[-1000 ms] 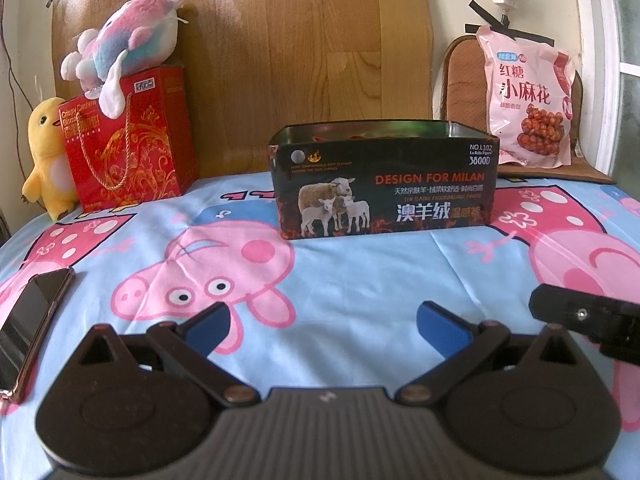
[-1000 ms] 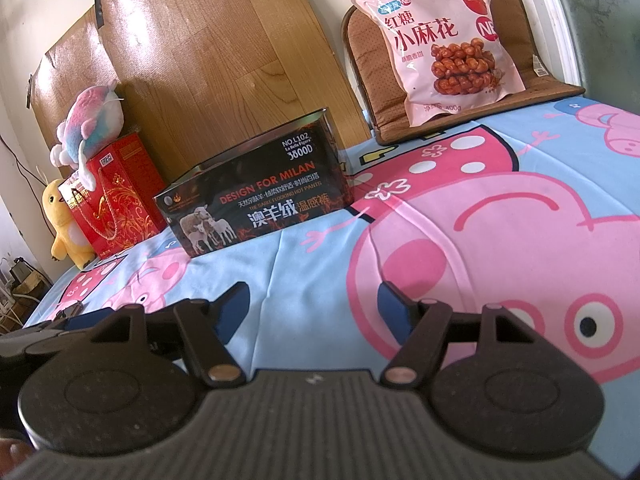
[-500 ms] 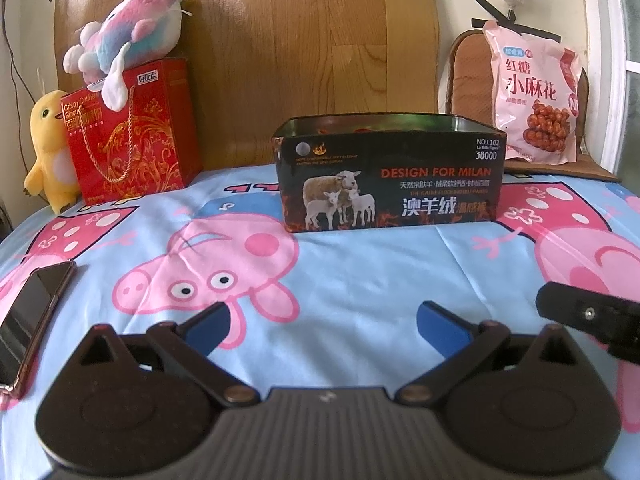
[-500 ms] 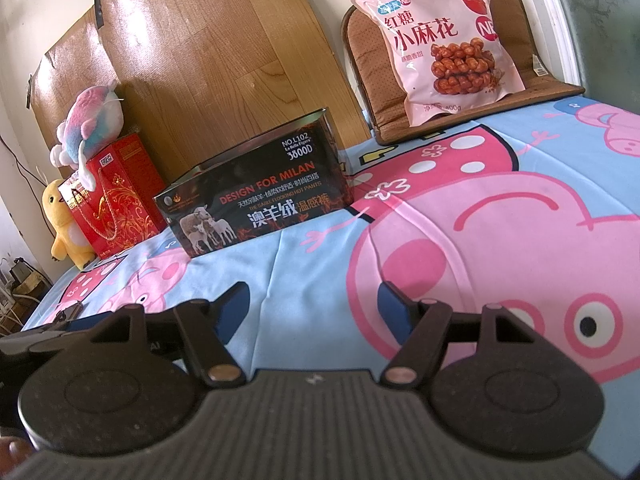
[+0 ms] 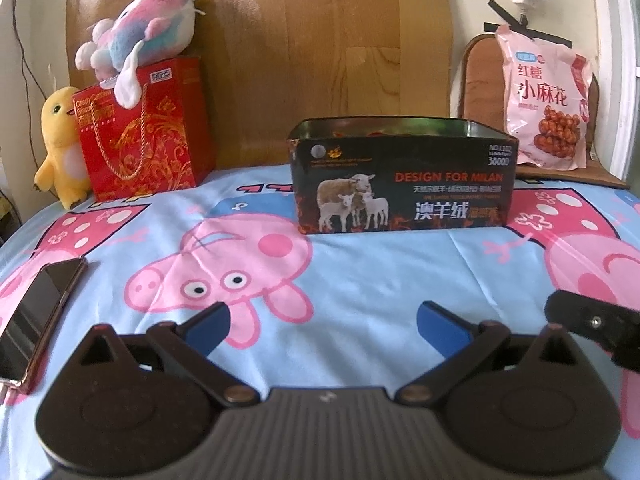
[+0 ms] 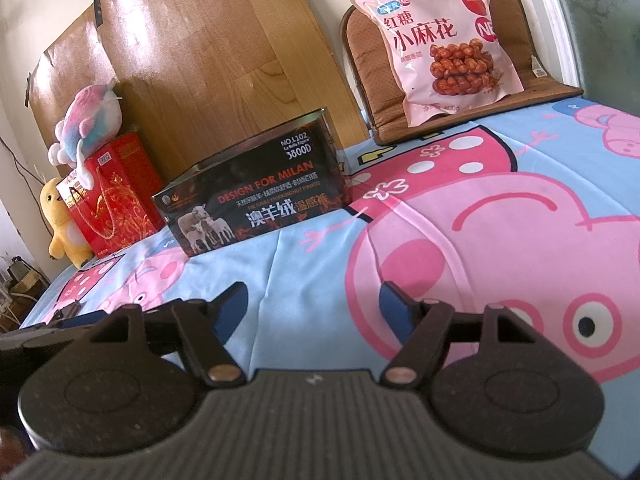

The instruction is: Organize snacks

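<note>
The left gripper (image 5: 322, 326) hangs low and level over the bed, its blue-tipped fingers spread wide with nothing between them; the right gripper (image 6: 312, 306) sits tilted beside it, likewise spread and holding nothing; a black part of it shows at the right edge of the left view. Beneath both lies a soft blue bedsheet (image 5: 380, 272) printed with pink cartoon pigs, creased in shallow folds; a glossy dark phone (image 5: 34, 312) lies flat at its left edge, partly cut off. Farther on stands the open rectangular box (image 5: 404, 188), dark, with sheep and flames printed on its front; its contents are hard to make out. Behind it to the right, well apart, the pink snack bag (image 6: 436, 40) leans upright against a brown woven chair cushion (image 6: 368, 60). At far left stand a shiny red gift bag (image 5: 144, 128) with cord handles, a fluffy pastel plush (image 5: 140, 32) on top, and a yellow plush duck (image 5: 60, 140) beside it, all before a wooden board (image 5: 300, 32).
</note>
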The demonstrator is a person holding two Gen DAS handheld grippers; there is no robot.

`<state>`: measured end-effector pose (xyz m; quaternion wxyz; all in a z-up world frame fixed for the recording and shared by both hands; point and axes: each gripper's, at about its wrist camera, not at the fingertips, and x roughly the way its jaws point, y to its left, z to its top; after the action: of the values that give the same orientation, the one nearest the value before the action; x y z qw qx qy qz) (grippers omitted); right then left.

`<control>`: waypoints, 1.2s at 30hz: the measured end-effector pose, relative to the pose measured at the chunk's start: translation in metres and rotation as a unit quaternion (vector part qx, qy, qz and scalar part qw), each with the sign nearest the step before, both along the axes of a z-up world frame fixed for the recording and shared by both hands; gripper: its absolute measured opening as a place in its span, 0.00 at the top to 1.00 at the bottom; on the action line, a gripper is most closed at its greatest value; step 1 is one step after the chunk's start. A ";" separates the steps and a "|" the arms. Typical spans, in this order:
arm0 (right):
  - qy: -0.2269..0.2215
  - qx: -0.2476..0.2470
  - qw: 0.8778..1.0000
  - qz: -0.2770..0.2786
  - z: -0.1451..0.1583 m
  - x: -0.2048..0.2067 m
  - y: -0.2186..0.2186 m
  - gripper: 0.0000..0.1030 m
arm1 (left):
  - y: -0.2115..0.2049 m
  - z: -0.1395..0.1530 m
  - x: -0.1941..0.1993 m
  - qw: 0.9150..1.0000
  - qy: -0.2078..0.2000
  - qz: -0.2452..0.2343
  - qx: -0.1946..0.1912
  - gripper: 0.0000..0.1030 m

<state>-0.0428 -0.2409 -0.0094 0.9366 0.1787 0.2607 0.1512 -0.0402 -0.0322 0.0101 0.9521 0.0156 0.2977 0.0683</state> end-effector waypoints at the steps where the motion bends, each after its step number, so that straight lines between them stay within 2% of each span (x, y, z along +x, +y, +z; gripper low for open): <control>1: 0.000 -0.001 1.000 0.000 0.000 0.000 0.000 0.27 | 0.001 0.000 0.000 1.000 0.001 0.002 0.000 0.00; 4: 0.000 -0.004 1.000 -0.001 0.000 0.000 0.001 0.27 | 0.002 0.002 -0.001 1.000 -0.001 0.011 0.007 0.00; 7: 0.000 -0.007 1.000 -0.001 0.000 0.000 0.002 0.27 | -0.002 0.004 -0.003 0.999 -0.005 0.020 0.033 0.00; 15: -0.001 -0.010 1.000 -0.001 0.000 0.000 0.003 0.26 | -0.015 0.009 -0.009 0.998 -0.009 0.005 0.067 0.00; 25: 0.000 -0.002 1.000 -0.002 -0.001 0.000 0.001 0.26 | -0.017 0.013 -0.009 0.999 0.016 -0.004 0.040 0.00; 36: -0.001 0.003 1.000 -0.007 0.000 -0.001 -0.001 0.26 | -0.018 0.009 -0.007 0.999 0.031 -0.005 0.038 0.00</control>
<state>-0.0439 -0.2419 -0.0095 0.9376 0.1828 0.2576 0.1450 -0.0475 -0.0502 0.0189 0.9415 0.0555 0.3240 0.0739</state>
